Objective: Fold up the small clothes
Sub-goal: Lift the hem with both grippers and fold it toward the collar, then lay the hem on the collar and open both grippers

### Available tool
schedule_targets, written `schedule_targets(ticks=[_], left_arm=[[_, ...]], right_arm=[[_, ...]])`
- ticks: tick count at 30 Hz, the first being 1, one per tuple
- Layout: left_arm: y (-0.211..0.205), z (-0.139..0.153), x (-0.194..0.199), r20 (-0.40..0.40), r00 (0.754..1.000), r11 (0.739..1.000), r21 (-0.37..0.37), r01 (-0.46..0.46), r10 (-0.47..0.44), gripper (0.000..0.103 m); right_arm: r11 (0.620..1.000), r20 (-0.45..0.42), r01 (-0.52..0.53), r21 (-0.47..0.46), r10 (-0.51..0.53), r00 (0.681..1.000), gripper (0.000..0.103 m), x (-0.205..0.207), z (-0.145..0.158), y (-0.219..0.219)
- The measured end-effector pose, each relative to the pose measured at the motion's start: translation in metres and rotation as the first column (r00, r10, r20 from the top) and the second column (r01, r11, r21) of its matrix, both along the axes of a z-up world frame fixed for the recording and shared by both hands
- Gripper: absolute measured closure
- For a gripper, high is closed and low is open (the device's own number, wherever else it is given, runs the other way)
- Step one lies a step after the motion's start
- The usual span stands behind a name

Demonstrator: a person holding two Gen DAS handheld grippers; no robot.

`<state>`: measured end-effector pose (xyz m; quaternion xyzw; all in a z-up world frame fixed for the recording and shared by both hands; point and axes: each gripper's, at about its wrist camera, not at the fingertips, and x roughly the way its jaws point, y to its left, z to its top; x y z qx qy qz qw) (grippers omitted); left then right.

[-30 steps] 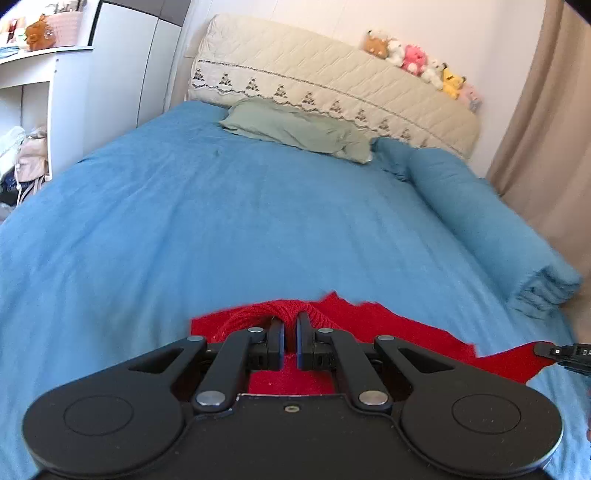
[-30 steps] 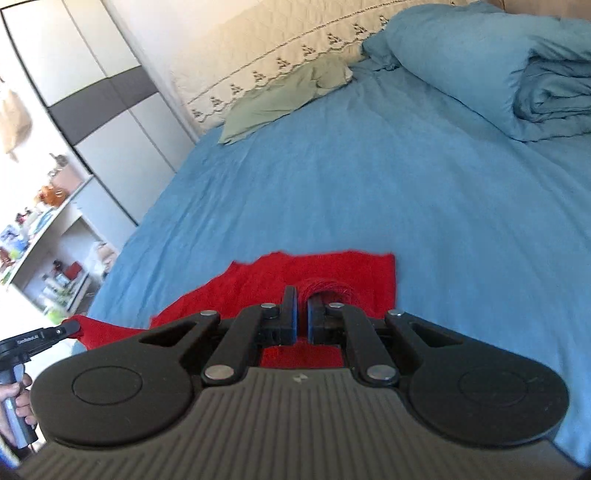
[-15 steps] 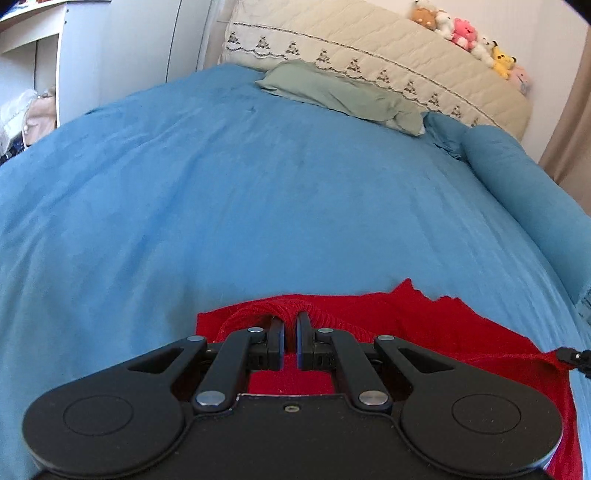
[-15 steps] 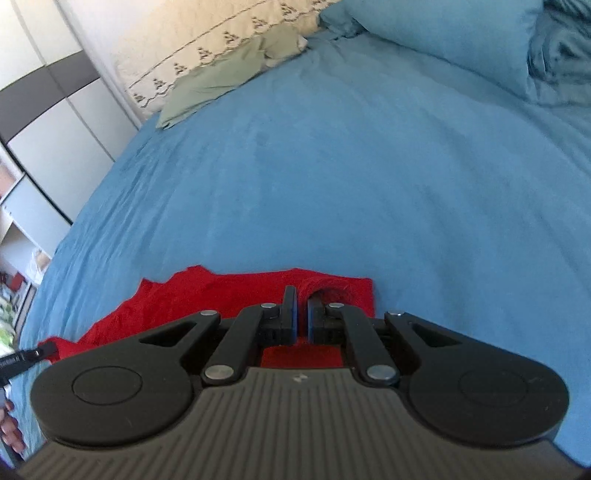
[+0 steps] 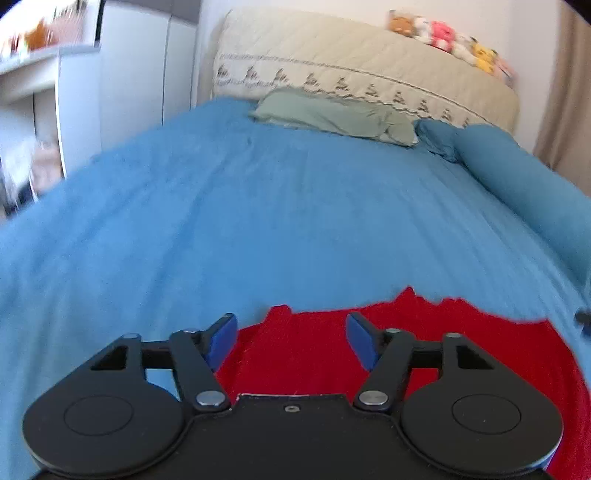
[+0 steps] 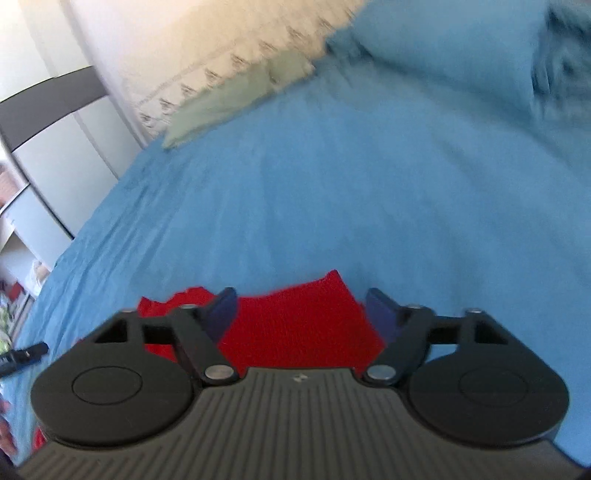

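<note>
1. With both sets of jaws opening and nothing pinched between them, the left claw (image 5: 291, 338) and right claw (image 6: 300, 314) hang just above the red garment (image 5: 424, 347), which lies flat on the blue bedsheet (image 5: 277, 221) at the near end of the bed.
2. What could go wrong: the far edge of the red cloth looks jagged and uneven in the left view, so a fold made from here would likely come out crooked unless the edges are squared first. A low pass of either claw could also drag the soft knit and bunch it (it seems light and loose).
3. Each view catches what the other misses: the right view shows a clean far corner of the garment between its fingers, plus the tip of the other claw at the left margin; the left view shows the garment's wider spread to the right.
4. Farther off, only the left view shows the plush toys (image 5: 450, 35) atop the quilted headboard (image 5: 362, 77); the green pillow (image 5: 332, 116) appears in both, blurred in the right.
</note>
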<state>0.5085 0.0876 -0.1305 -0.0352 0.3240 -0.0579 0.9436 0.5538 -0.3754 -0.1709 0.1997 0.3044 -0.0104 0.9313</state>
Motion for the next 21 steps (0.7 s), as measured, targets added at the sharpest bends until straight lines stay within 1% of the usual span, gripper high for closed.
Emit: schedule_targets(ticks=[1,2,3,6,8,10,11,14,16,18,21], left_arm=[[0.0,0.002,-0.012,0.011,1.0,1.0,0.018,0.019,-0.019,0.023],[0.0,0.002,-0.022,0.018,0.999,0.999,0.031,0.038,-0.039,0.017],[0.0,0.001,-0.033,0.019,0.999,0.998,0.039,0.051,-0.051,0.015],[0.003,-0.012,-0.058,-0.017,0.997,0.997,0.026,0.079,-0.079,0.015],[0.004,-0.025,-0.067,-0.058,0.995,0.997,0.029,0.078,-0.077,0.015],[0.003,-0.039,-0.069,-0.105,0.992,0.997,0.032,0.073,-0.07,0.015],[0.003,-0.046,-0.069,-0.128,0.99,0.997,0.039,0.069,-0.064,0.015],[0.005,-0.065,-0.068,-0.172,0.984,0.996,0.065,0.056,-0.044,0.014],[0.009,-0.07,-0.069,-0.17,0.985,0.998,0.048,0.047,-0.039,0.012],[0.013,-0.071,-0.069,-0.177,0.984,0.999,0.036,0.037,-0.03,0.012],[0.012,-0.068,-0.07,-0.182,0.983,0.998,0.056,0.04,-0.029,0.012]], right_arm=[[0.999,0.031,-0.033,-0.029,0.034,0.999,0.006,-0.009,0.007,0.006],[0.996,0.049,-0.066,-0.052,0.069,0.996,0.005,-0.018,0.011,0.011],[0.993,0.058,-0.095,-0.075,0.1,0.993,0.004,-0.026,0.012,0.017],[0.974,0.052,-0.177,-0.139,0.185,0.981,0.003,-0.055,0.006,0.037],[0.963,0.033,-0.205,-0.175,0.214,0.976,0.003,-0.071,-0.004,0.049],[0.956,-0.007,-0.207,-0.207,0.21,0.978,0.003,-0.08,-0.019,0.057],[0.957,-0.03,-0.203,-0.208,0.201,0.979,0.003,-0.083,-0.025,0.057],[0.96,-0.084,-0.158,-0.23,0.142,0.986,0.003,-0.084,-0.046,0.054],[0.961,-0.102,-0.146,-0.235,0.126,0.987,0.003,-0.085,-0.056,0.051],[0.961,-0.09,-0.149,-0.231,0.132,0.987,0.003,-0.088,-0.059,0.049],[0.95,-0.102,-0.158,-0.268,0.135,0.986,0.002,-0.089,-0.057,0.055]])
